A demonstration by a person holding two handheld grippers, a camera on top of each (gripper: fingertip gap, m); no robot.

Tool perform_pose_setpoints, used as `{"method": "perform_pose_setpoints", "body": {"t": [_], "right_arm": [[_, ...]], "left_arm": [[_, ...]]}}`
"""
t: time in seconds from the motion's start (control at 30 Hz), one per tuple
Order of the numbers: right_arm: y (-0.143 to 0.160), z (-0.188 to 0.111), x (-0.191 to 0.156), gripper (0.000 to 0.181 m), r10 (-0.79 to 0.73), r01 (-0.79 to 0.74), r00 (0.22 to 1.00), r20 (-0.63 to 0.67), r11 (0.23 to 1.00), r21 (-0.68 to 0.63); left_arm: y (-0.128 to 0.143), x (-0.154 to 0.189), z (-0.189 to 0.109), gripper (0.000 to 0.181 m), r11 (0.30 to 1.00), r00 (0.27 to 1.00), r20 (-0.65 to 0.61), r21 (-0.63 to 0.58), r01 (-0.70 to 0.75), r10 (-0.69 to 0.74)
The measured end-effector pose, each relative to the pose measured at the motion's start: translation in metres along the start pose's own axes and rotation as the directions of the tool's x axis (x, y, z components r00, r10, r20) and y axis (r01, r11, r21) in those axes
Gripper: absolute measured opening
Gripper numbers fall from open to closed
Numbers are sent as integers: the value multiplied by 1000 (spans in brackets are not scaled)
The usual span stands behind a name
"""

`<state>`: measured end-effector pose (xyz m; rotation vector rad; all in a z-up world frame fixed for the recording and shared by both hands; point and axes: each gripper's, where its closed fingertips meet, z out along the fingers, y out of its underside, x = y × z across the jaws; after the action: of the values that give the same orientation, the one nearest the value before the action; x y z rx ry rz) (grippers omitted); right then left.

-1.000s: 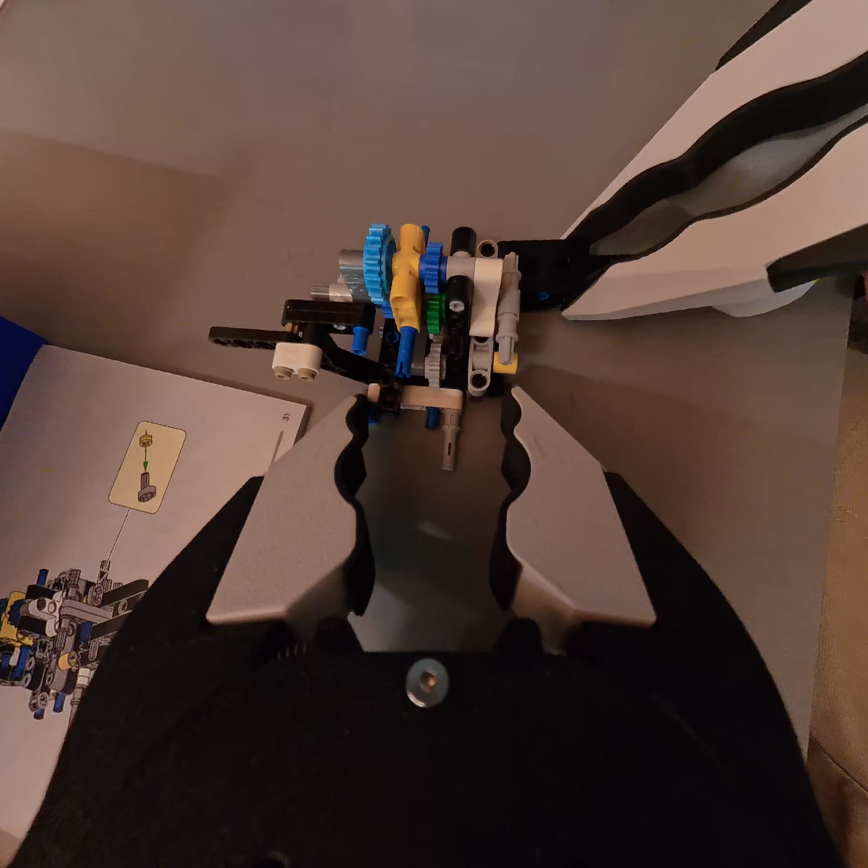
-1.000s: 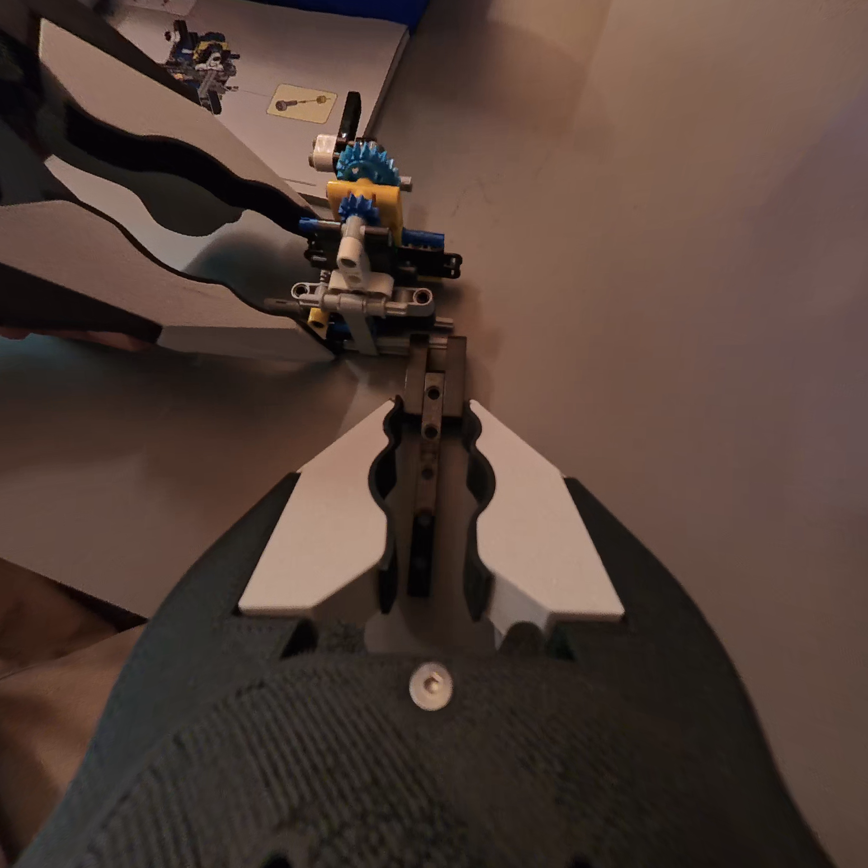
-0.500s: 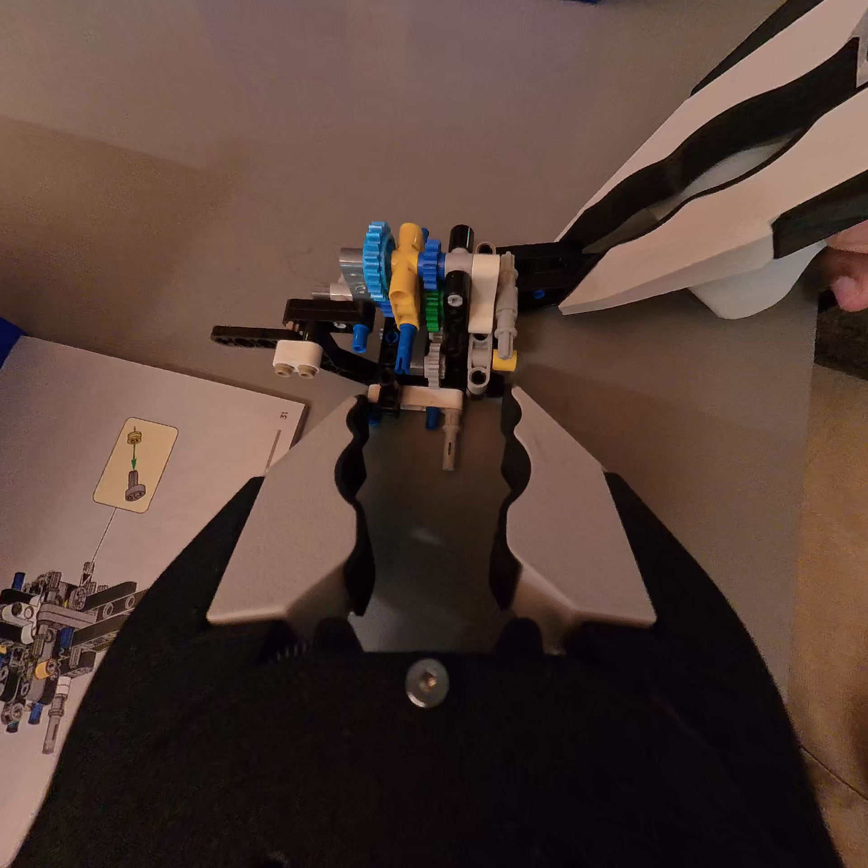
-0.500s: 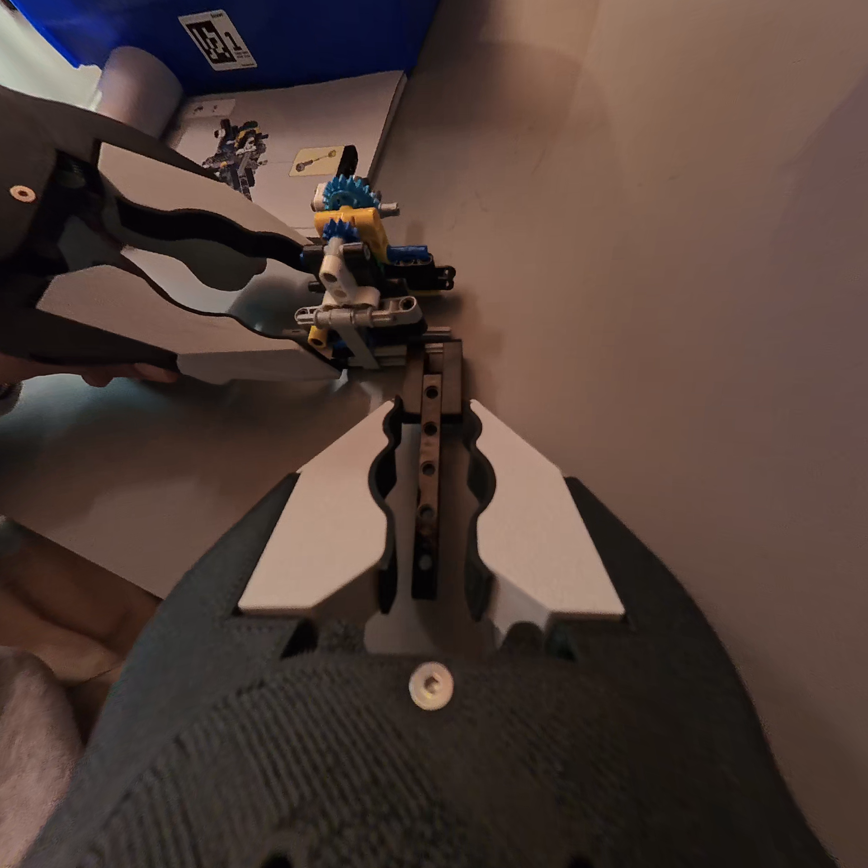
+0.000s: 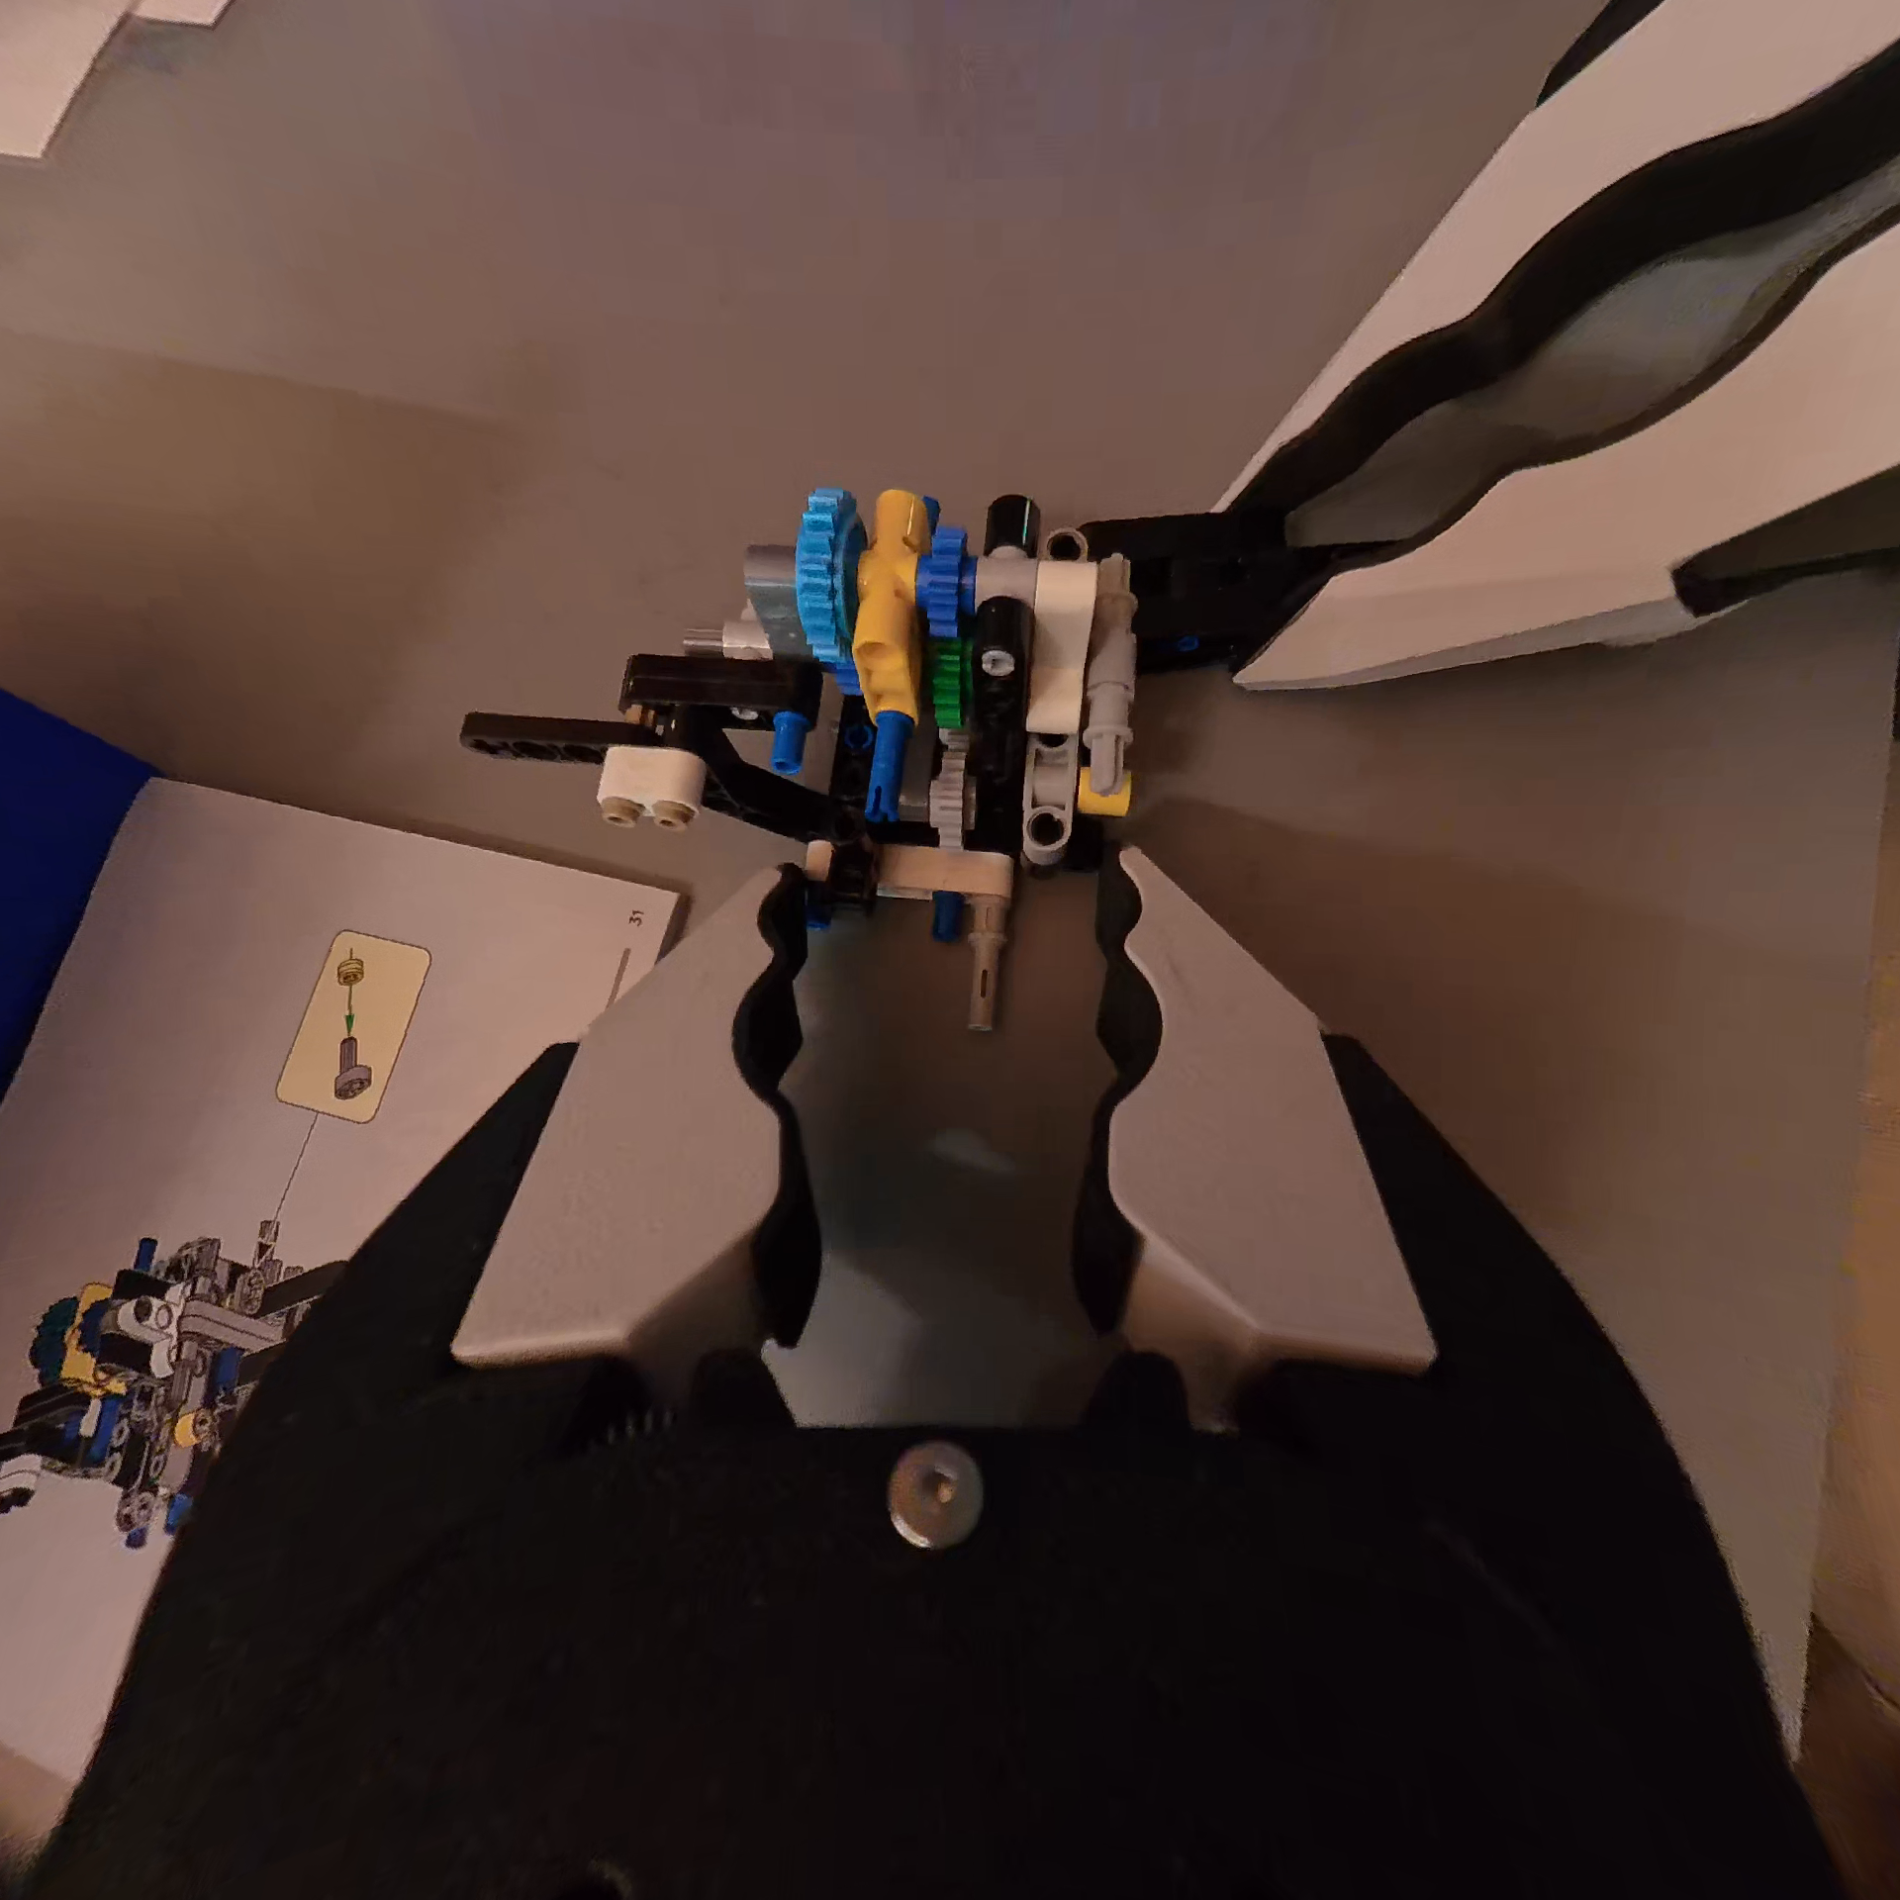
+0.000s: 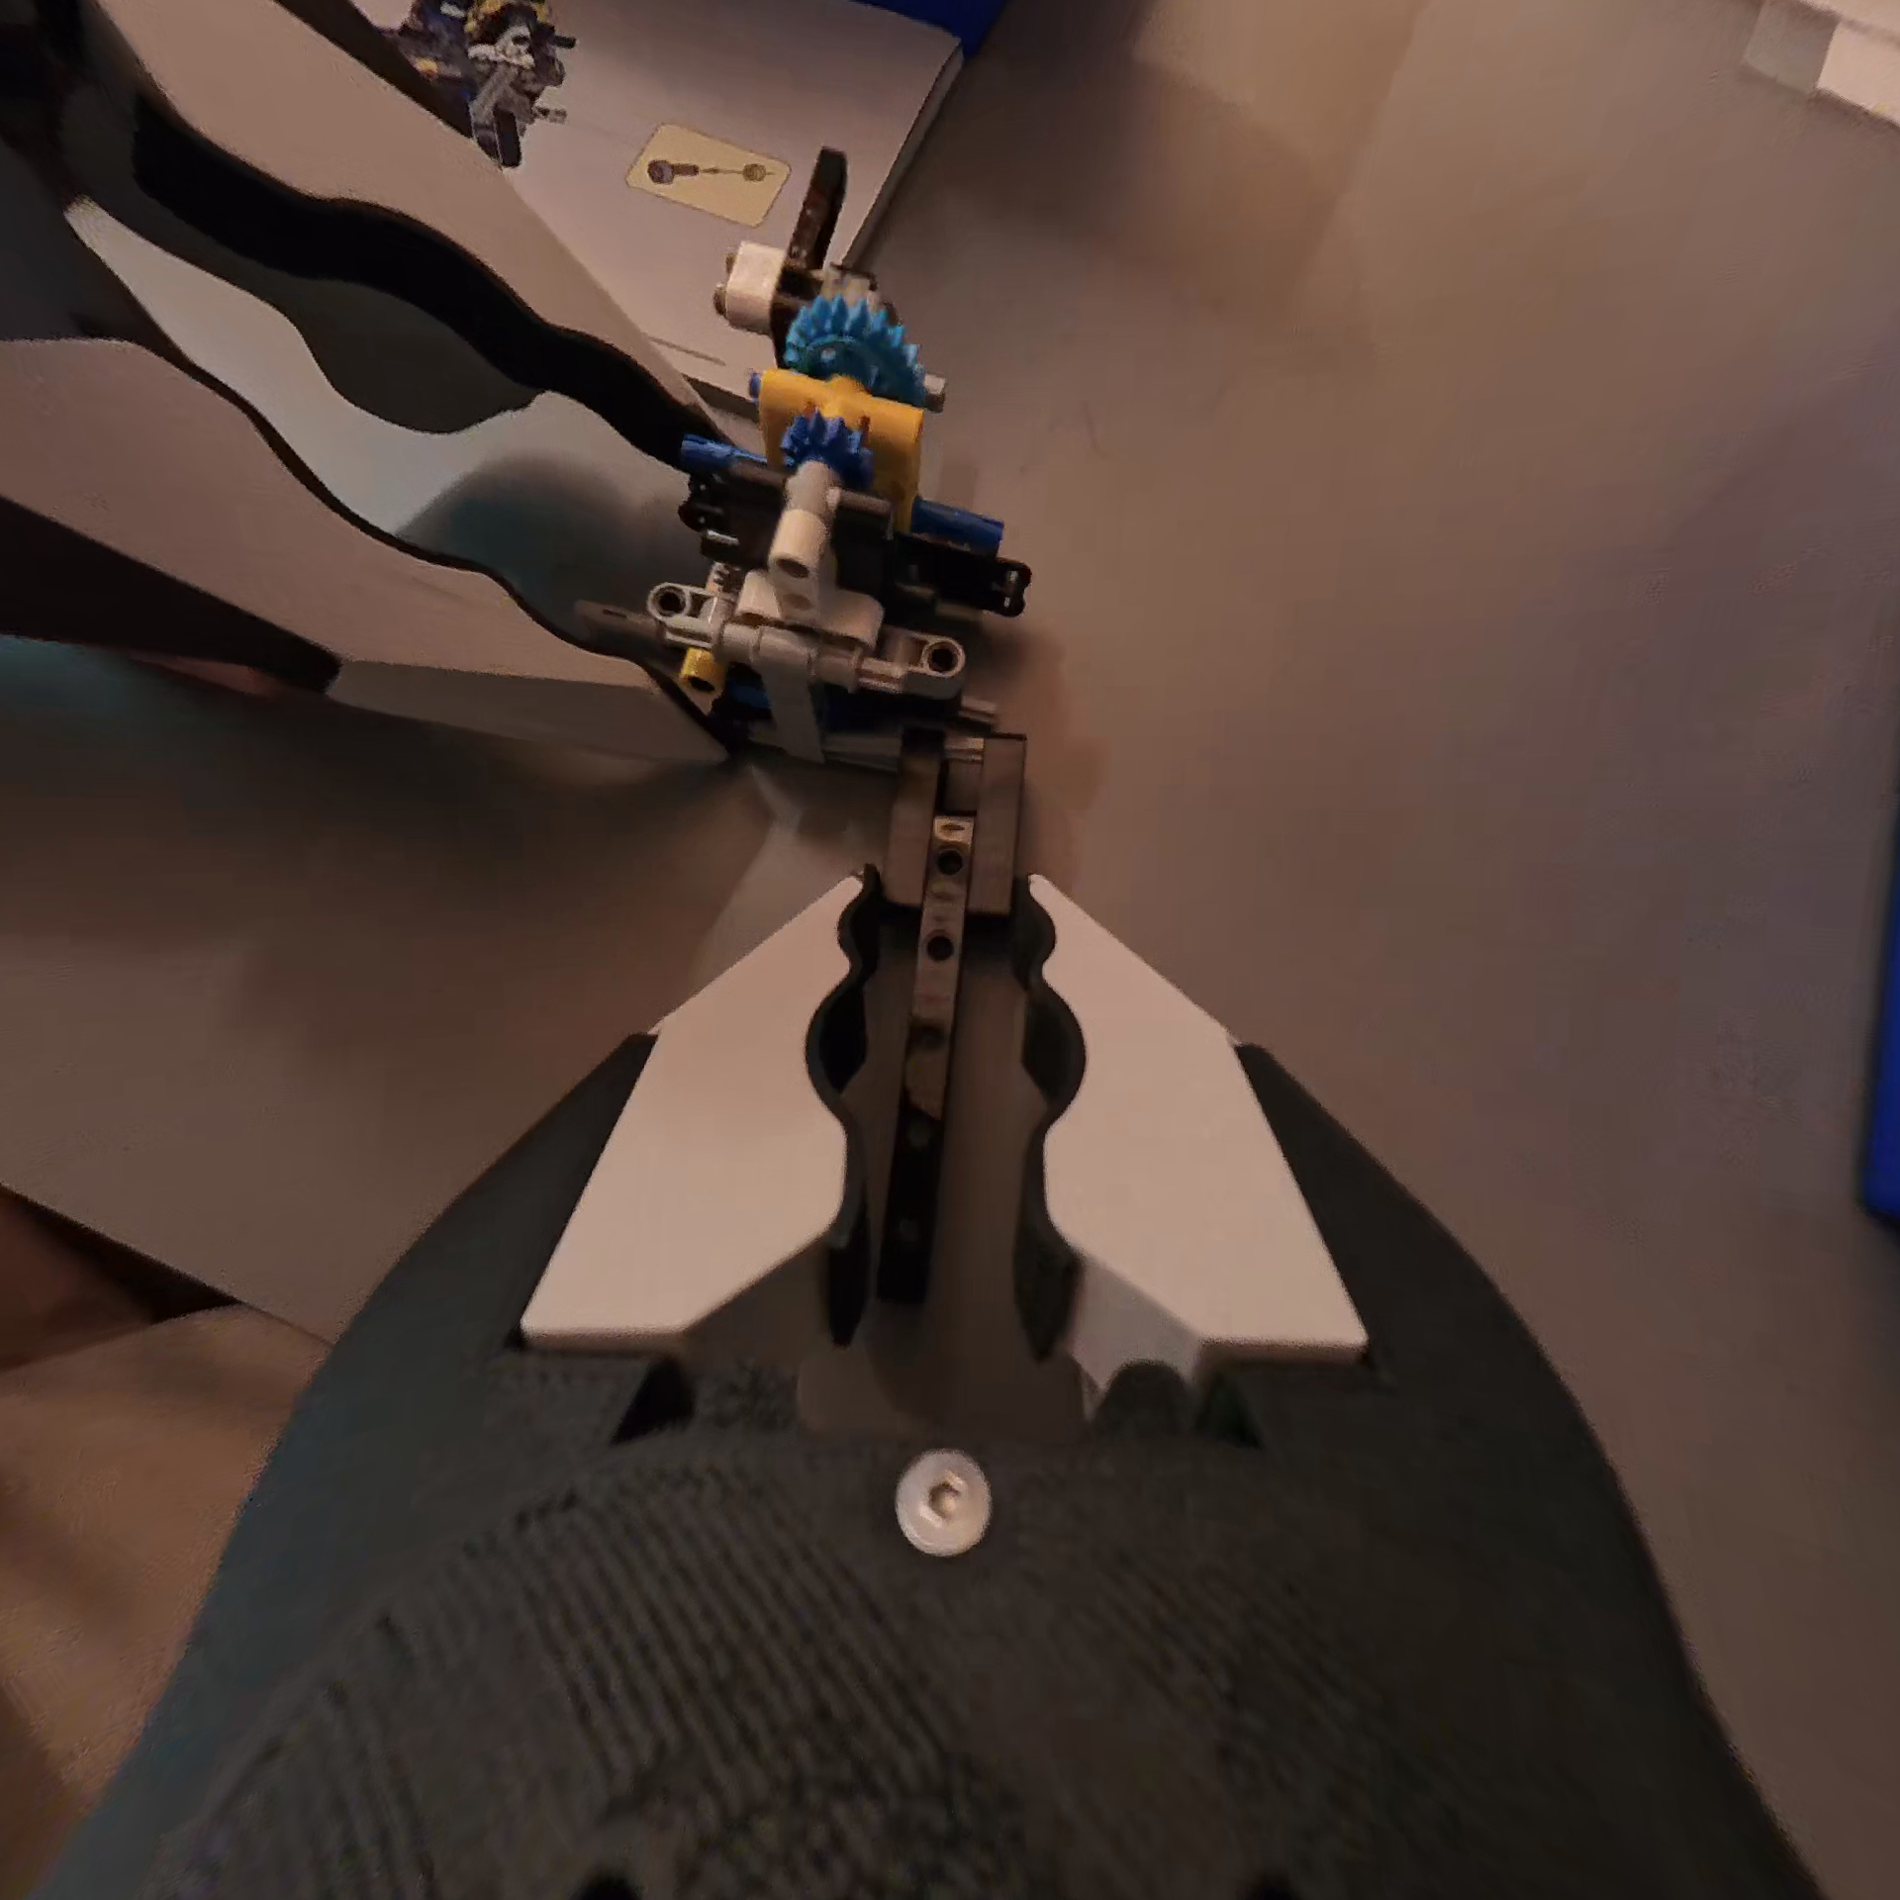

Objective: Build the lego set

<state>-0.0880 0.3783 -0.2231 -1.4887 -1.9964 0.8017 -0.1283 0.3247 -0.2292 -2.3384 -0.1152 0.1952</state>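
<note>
Lego assembly (image 5: 905, 699) at spread left gripper (image 5: 951, 894) tips, right gripper (image 6: 946, 905) pinching its black beam (image 6: 930, 1028)

A plain grey tabletop (image 5: 1439, 1028) carries a small multicoloured lego gear assembly (image 5: 905, 699) and, just beside it, an open printed instruction booklet (image 5: 206, 1028).

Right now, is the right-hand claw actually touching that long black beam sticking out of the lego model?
Touching. The right wrist view shows the right gripper with both fingertips pressed against the sides of the black beam, which runs back between the fingers.
</note>
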Motion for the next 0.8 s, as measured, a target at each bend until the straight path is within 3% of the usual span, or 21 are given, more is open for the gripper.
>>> {"method": "perform_pose_setpoints", "body": {"t": [0.03, 0.27, 0.8], "right_arm": [[0, 0, 0, 24, -7, 7, 1000, -5, 1000, -4], [0, 1, -1, 24, 132, -132, 991, 32, 991, -1], [-3, 3, -16, 25, 55, -55, 996, 67, 998, 4]], "left_arm": [[0, 0, 0, 57, 1000, 1000, 8, 2, -4, 4], [-1, -1, -1, 57, 999, 998, 47, 9, -36, 36], [1, -1, -2, 57, 1000, 999, 33, -2, 9, -9]]}}
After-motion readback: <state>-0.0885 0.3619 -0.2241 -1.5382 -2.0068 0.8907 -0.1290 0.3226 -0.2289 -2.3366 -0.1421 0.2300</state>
